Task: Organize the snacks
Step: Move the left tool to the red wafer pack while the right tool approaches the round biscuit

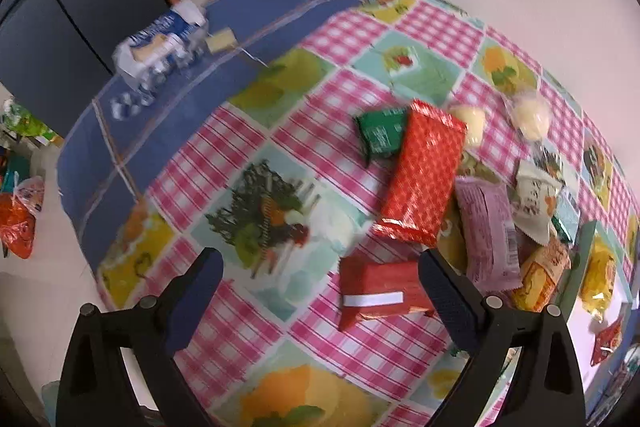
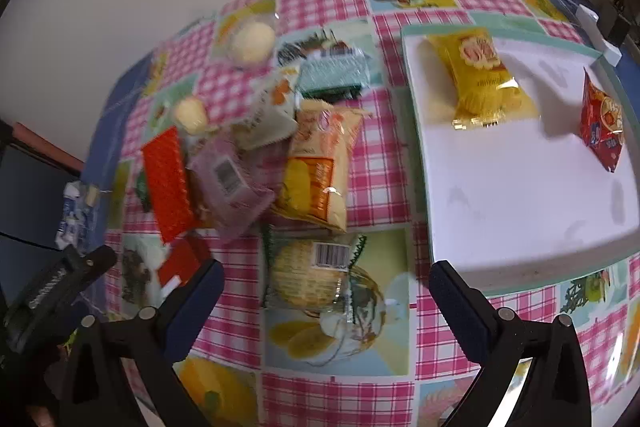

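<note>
A pile of snack packets lies on the checked tablecloth: a large red packet (image 1: 424,171) (image 2: 168,183), a green one (image 1: 380,135), a purple one (image 1: 488,227) (image 2: 232,179), an orange-yellow one (image 2: 320,167) and two pale round cakes (image 1: 532,115). My left gripper (image 1: 320,279) is open above the cloth, with a small red packet (image 1: 380,291) just inside its right finger. My right gripper (image 2: 326,287) is open over a clear-wrapped round cracker packet (image 2: 308,275). The white tray (image 2: 520,195) holds a yellow packet (image 2: 480,75) and a red packet (image 2: 604,123).
A blue-and-white wrapped pack (image 1: 160,43) lies on the blue cloth at the table's far left, near a dark cabinet (image 1: 80,7). Bags (image 1: 20,219) sit on the floor to the left. A white wall backs the table. The left gripper's body (image 2: 60,283) shows in the right wrist view.
</note>
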`<state>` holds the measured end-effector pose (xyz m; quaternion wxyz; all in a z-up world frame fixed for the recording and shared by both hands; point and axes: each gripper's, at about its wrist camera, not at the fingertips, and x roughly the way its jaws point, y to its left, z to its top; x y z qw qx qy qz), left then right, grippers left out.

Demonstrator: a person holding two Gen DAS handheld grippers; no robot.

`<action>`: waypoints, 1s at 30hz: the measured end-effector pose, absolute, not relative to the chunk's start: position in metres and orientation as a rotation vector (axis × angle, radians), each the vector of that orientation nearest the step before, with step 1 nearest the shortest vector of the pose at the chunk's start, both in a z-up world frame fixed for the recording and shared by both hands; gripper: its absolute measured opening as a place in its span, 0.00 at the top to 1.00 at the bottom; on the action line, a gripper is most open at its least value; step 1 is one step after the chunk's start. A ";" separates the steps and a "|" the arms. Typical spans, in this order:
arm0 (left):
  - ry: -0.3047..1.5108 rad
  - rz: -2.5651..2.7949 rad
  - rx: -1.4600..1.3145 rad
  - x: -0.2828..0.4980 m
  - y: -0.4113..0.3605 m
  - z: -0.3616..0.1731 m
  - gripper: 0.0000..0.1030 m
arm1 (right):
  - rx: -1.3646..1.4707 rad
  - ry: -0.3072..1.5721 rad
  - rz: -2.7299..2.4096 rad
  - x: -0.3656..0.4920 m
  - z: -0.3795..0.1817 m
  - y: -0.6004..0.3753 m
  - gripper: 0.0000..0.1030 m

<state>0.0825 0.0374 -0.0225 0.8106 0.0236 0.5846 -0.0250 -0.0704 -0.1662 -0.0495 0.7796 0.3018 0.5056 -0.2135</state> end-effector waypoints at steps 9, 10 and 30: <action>1.392 -0.098 0.116 0.090 0.013 -0.063 0.05 | 0.633 1.181 -0.408 -0.055 -0.076 -0.157 0.00; 1.406 -0.101 0.114 0.091 0.012 -0.067 0.05 | 0.644 1.178 -0.406 -0.054 -0.078 -0.157 0.00; 1.516 -0.155 0.157 0.100 -0.034 -0.119 0.04 | 0.602 1.243 -0.450 -0.022 -0.110 -0.154 0.00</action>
